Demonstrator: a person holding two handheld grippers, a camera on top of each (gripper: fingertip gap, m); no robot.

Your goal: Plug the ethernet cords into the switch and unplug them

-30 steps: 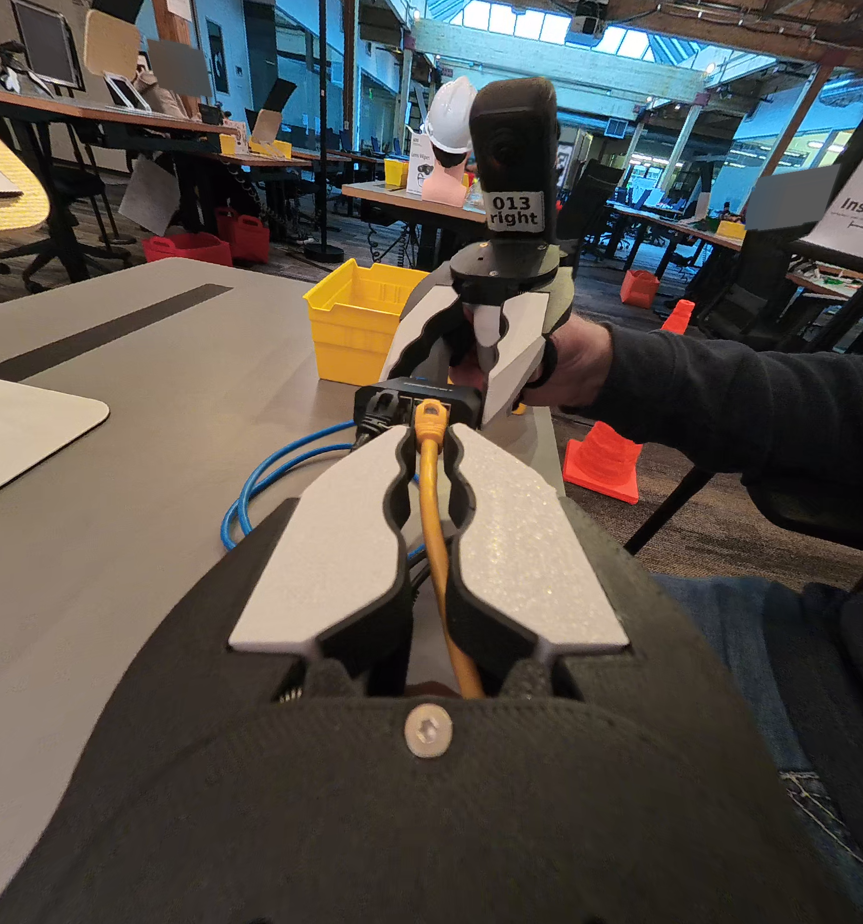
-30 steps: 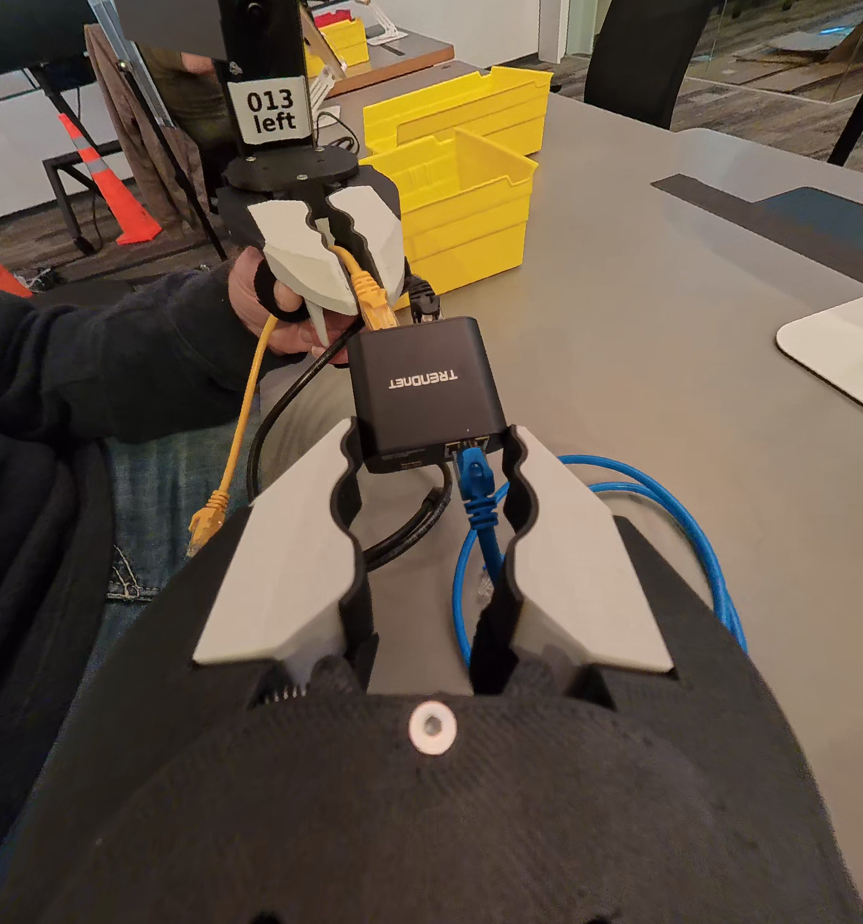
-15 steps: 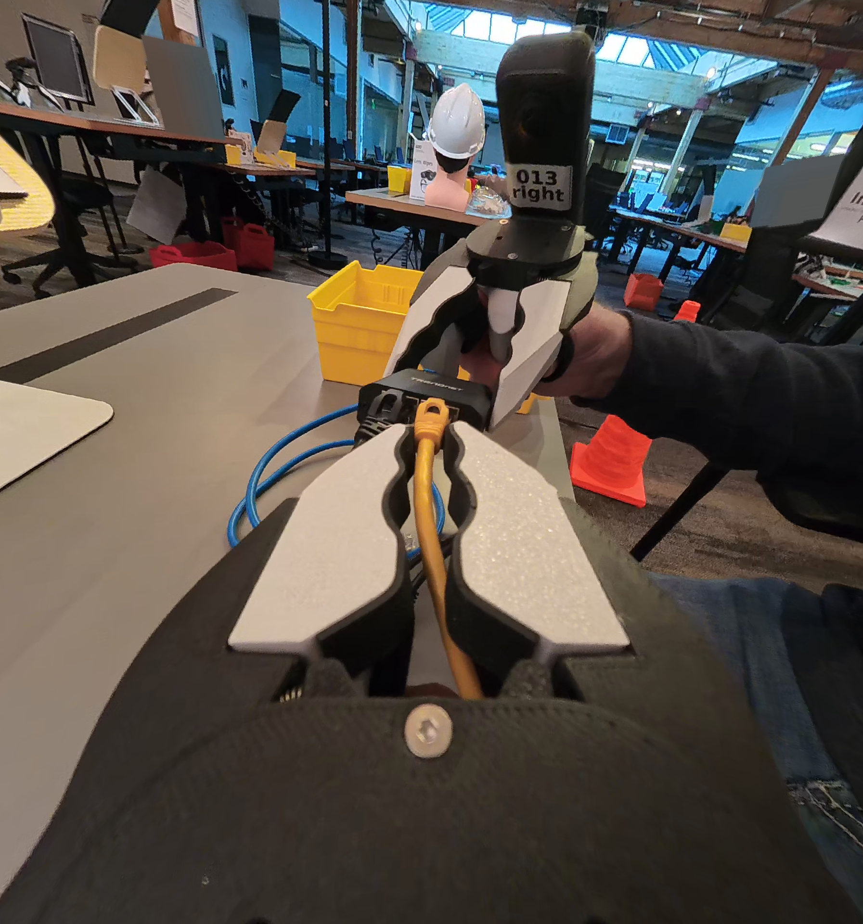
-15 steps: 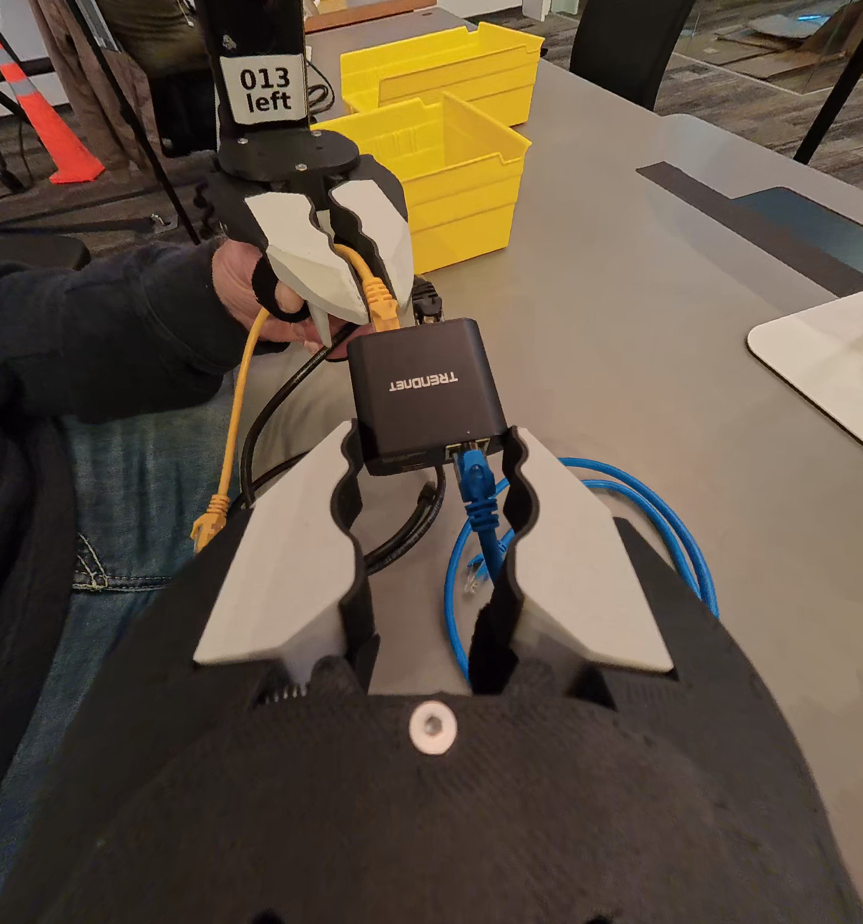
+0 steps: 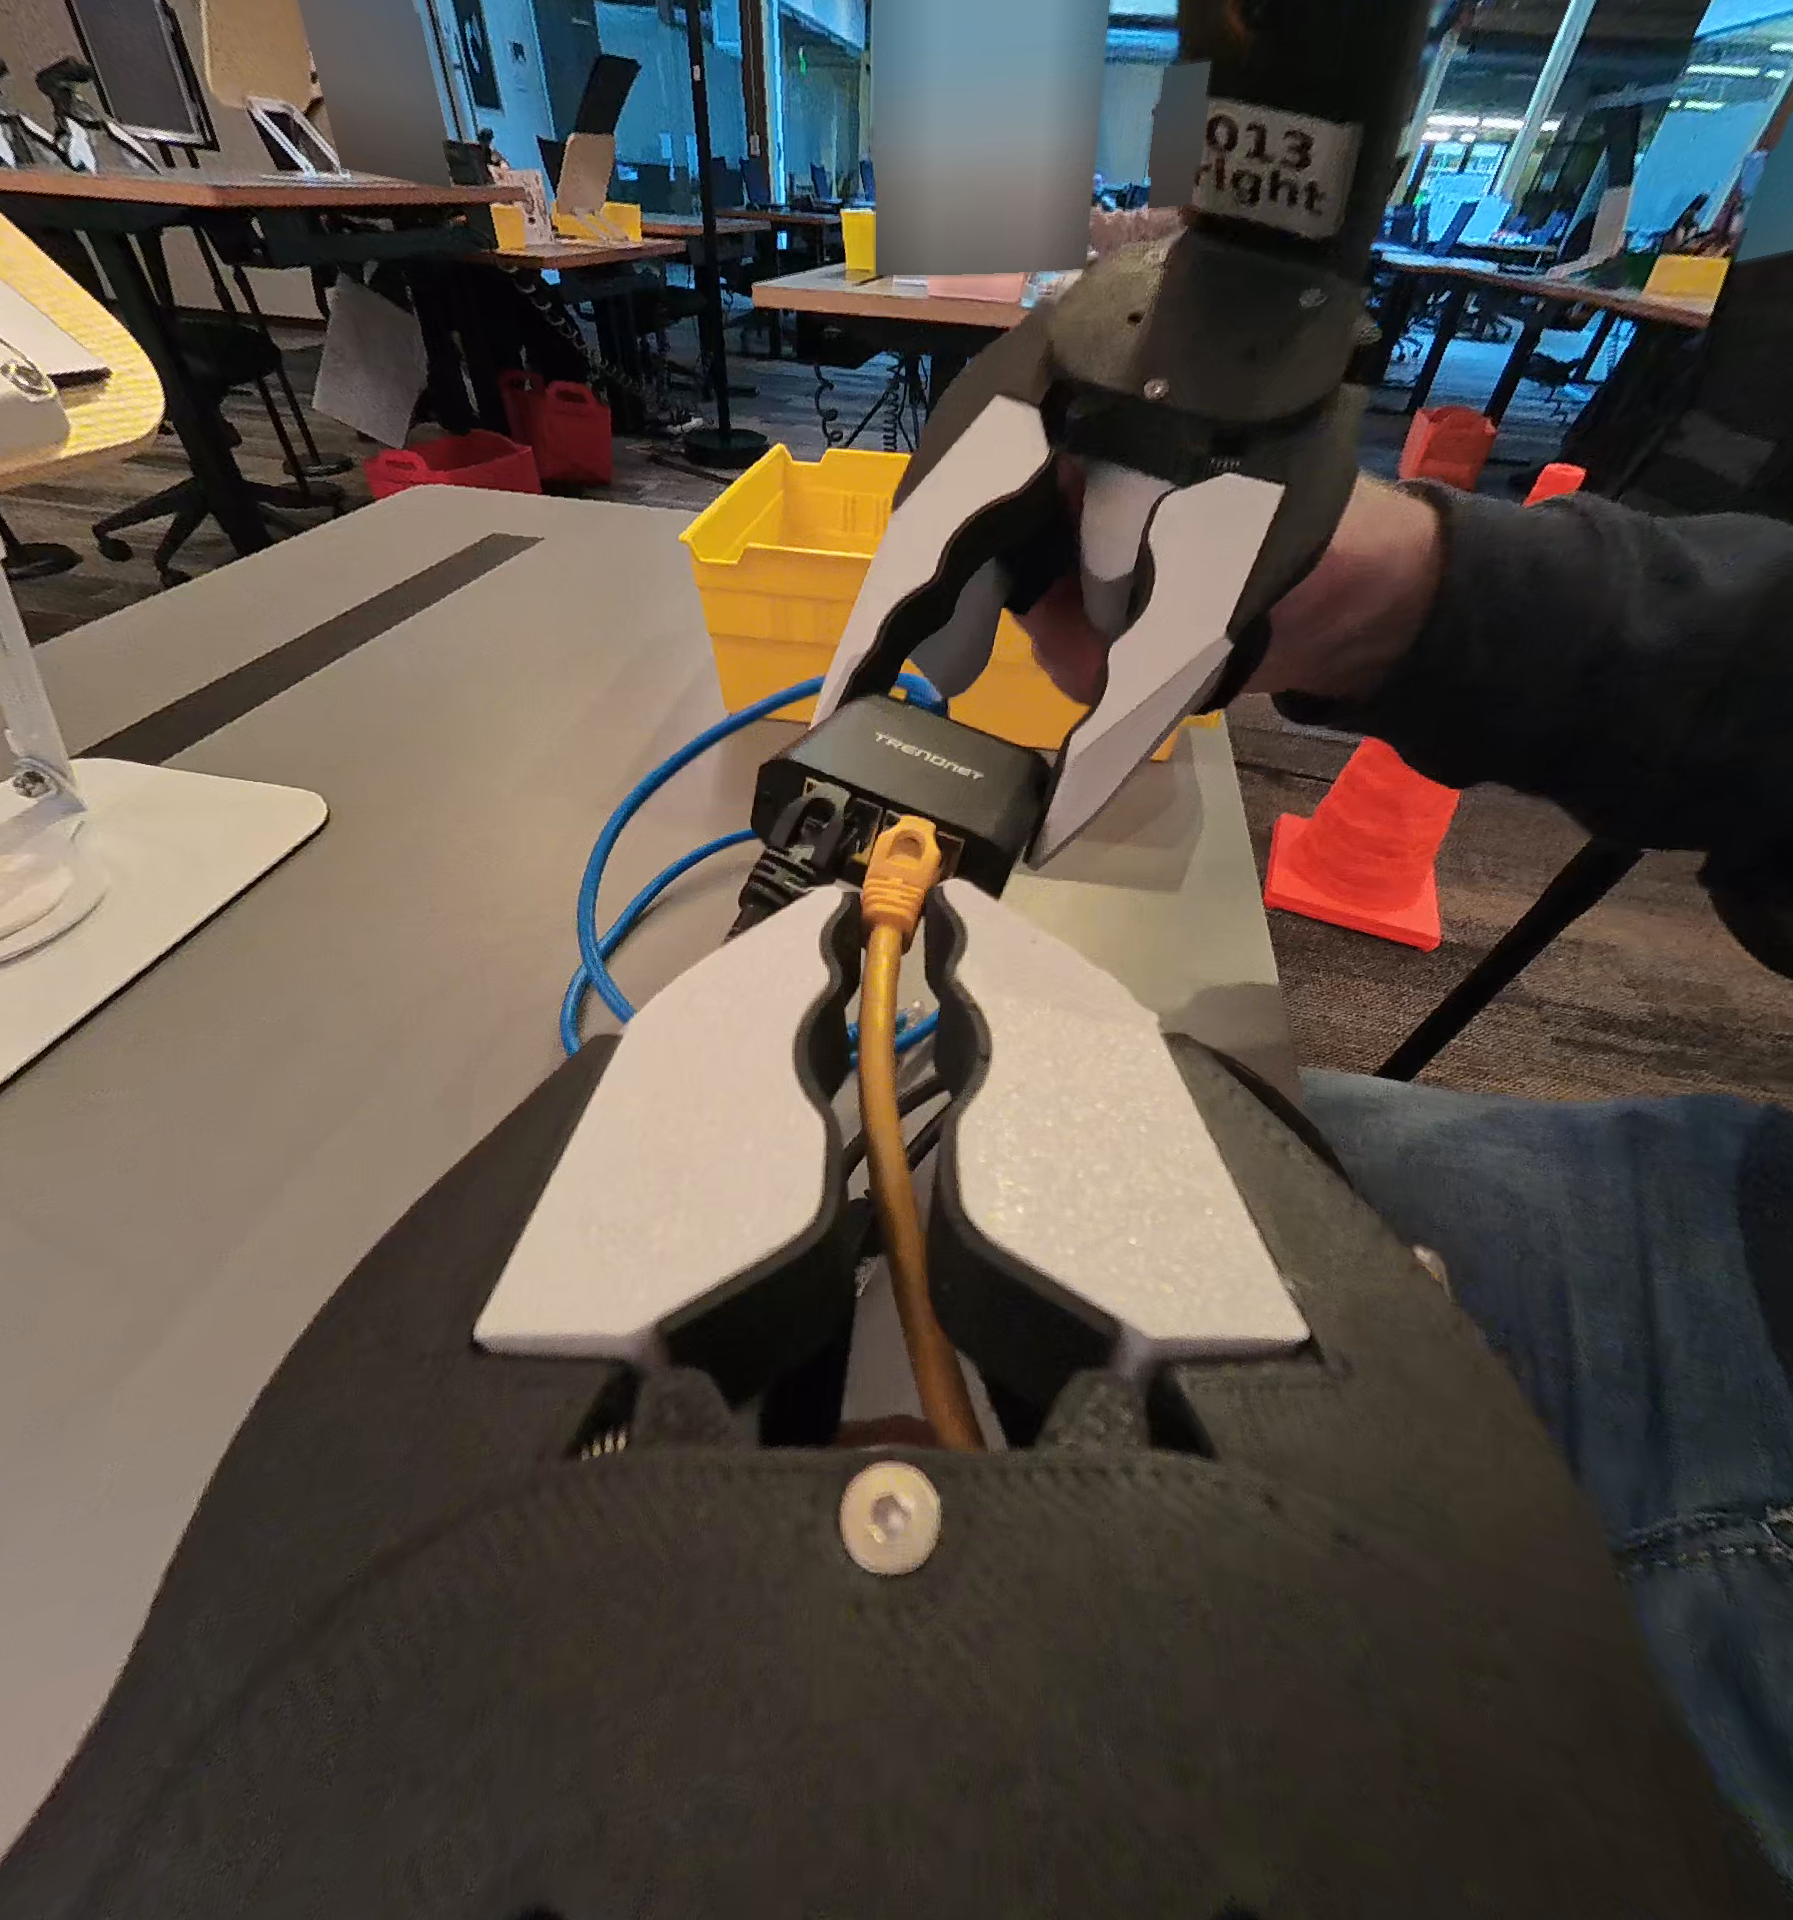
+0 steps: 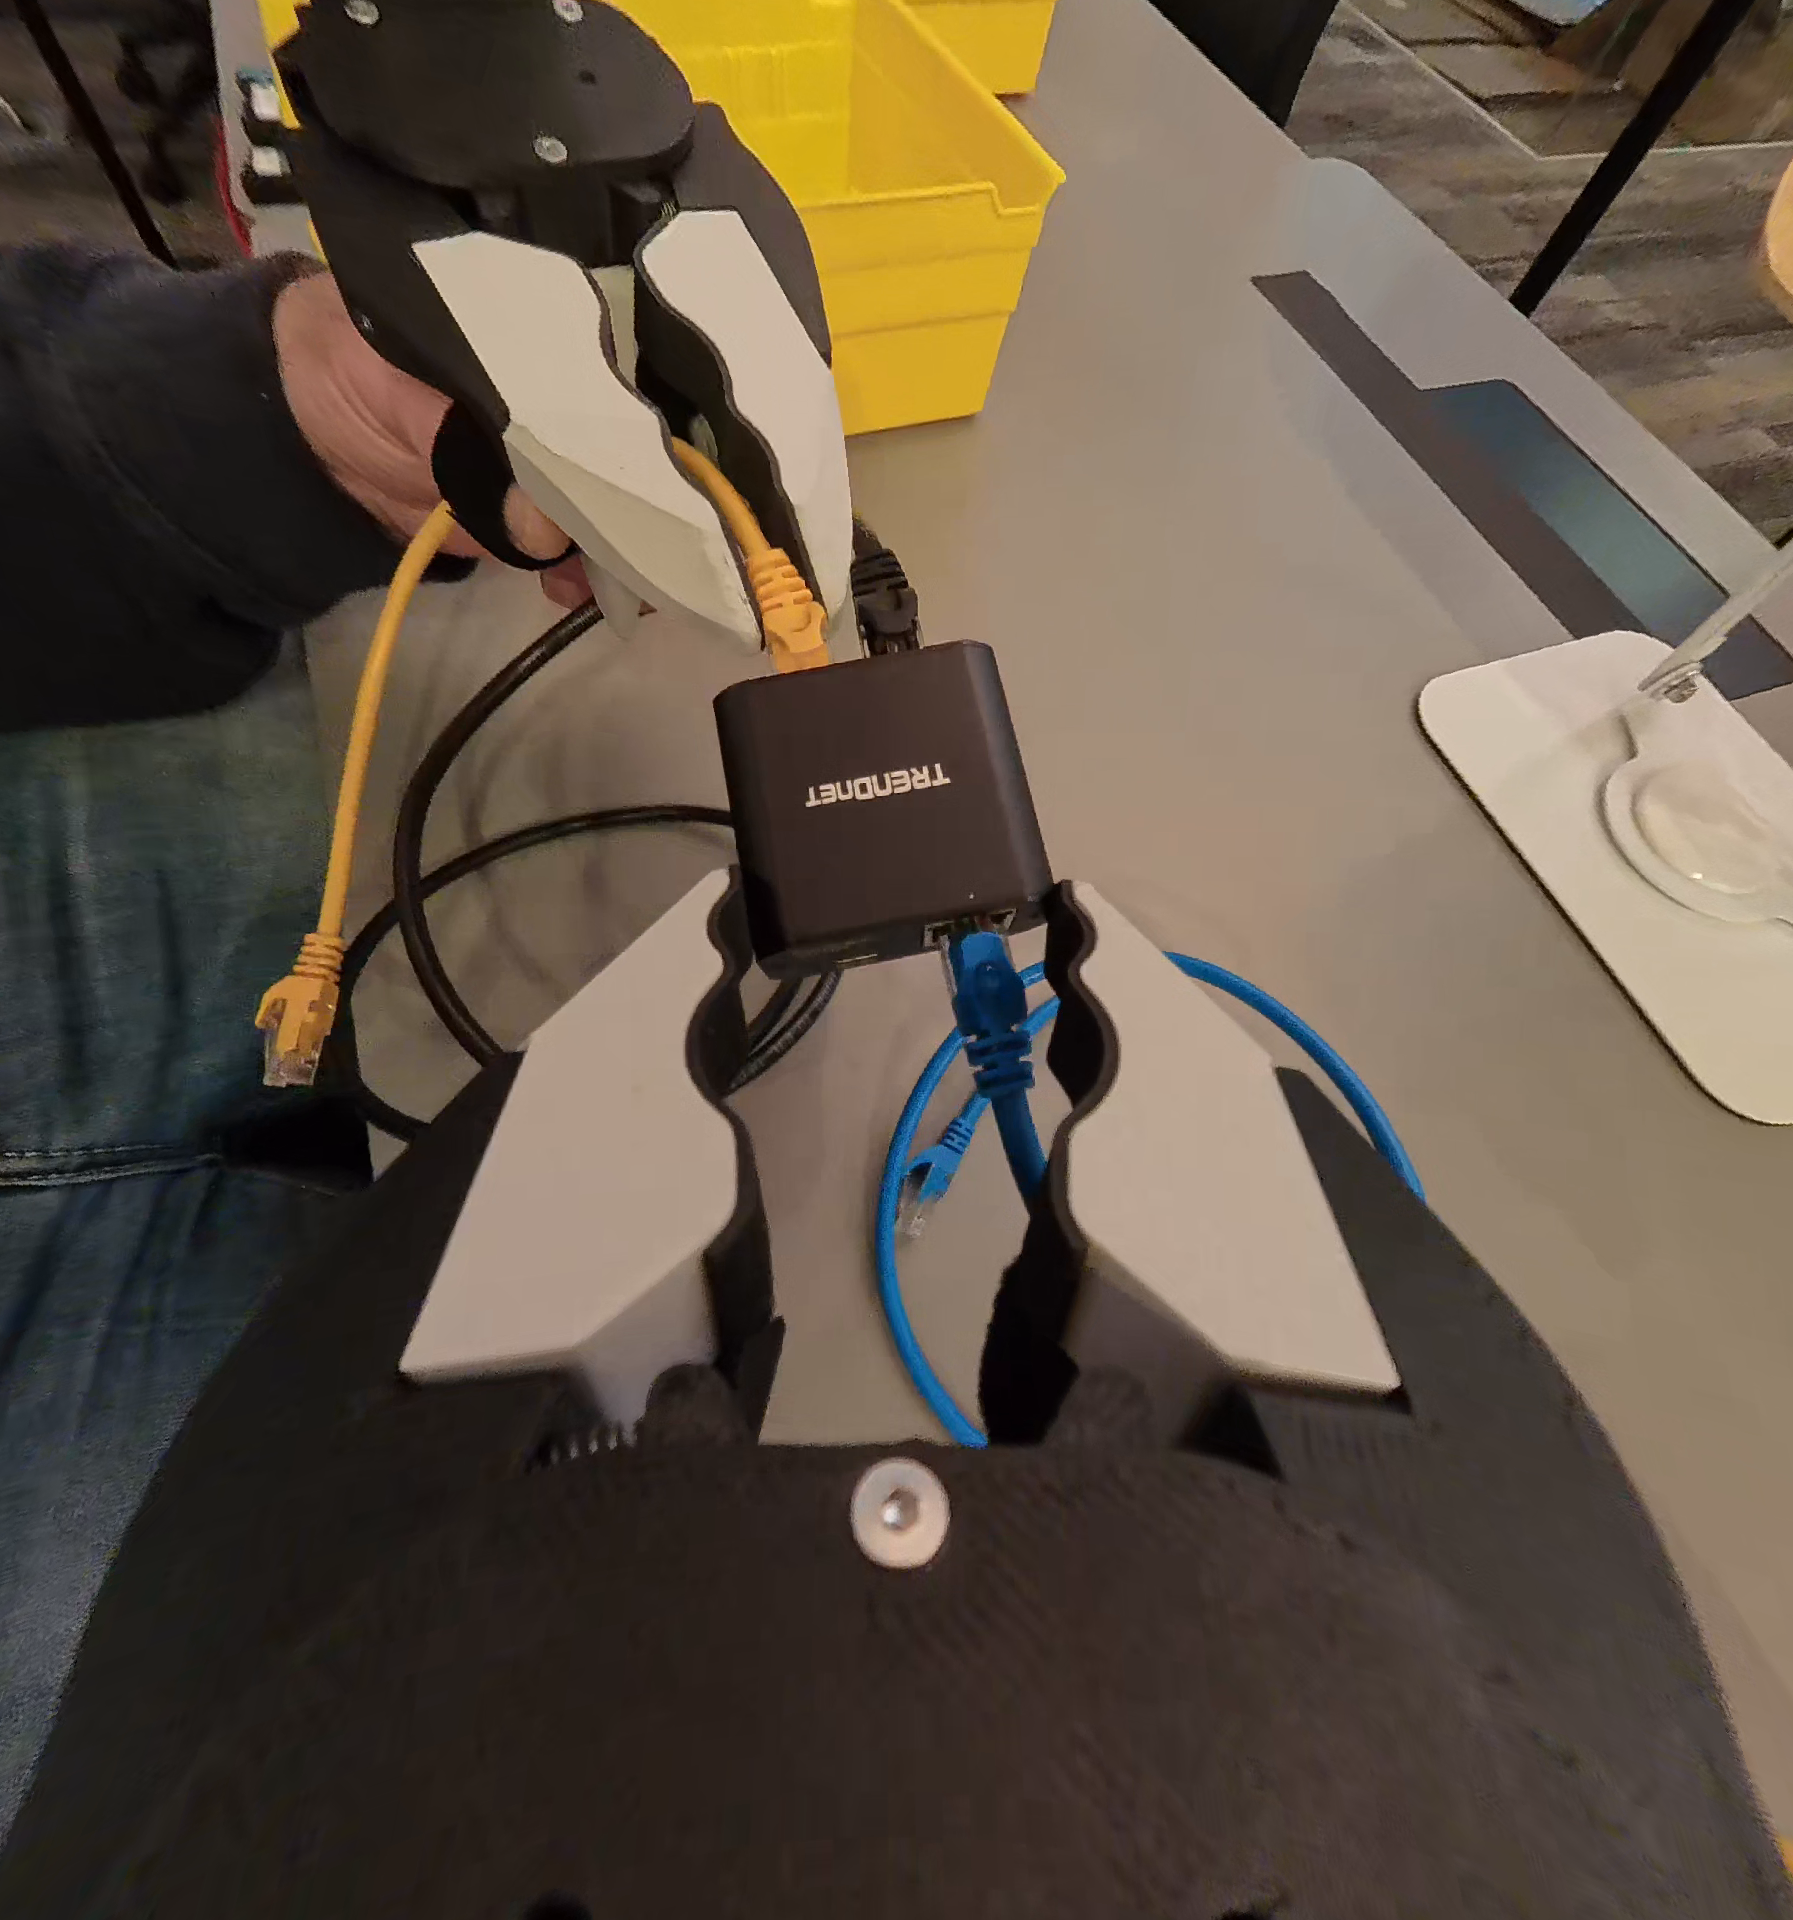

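Note:
My left gripper [image 5: 892,904] is shut on the yellow ethernet cord [image 5: 887,1039] just behind its plug [image 5: 897,862]. The plug's tip is in a port on the black switch [image 5: 902,779]; how deep is hidden. My right gripper [image 6: 897,914] is shut on the switch [image 6: 871,790], its pads pressing on both sides. The left gripper [image 6: 767,613] shows beyond the switch with the yellow plug [image 6: 788,623]. A blue cord [image 6: 985,997] is plugged into the switch's near face. A black cord [image 5: 798,831] sits in a port beside the yellow plug.
Yellow bins [image 6: 913,239] stand behind the switch on the grey table [image 6: 1235,623]. A white stand base [image 6: 1650,862] lies at the right. The yellow cord's free end [image 6: 294,1023] hangs over the table's edge above a person's lap. An orange cone [image 5: 1359,852] stands on the floor. Left tips to right tips: about 5 cm.
The two grippers have drawn closer together and both views now look down more steeply. The yellow plug has stayed at the switch's ports. Both grasps are unchanged.

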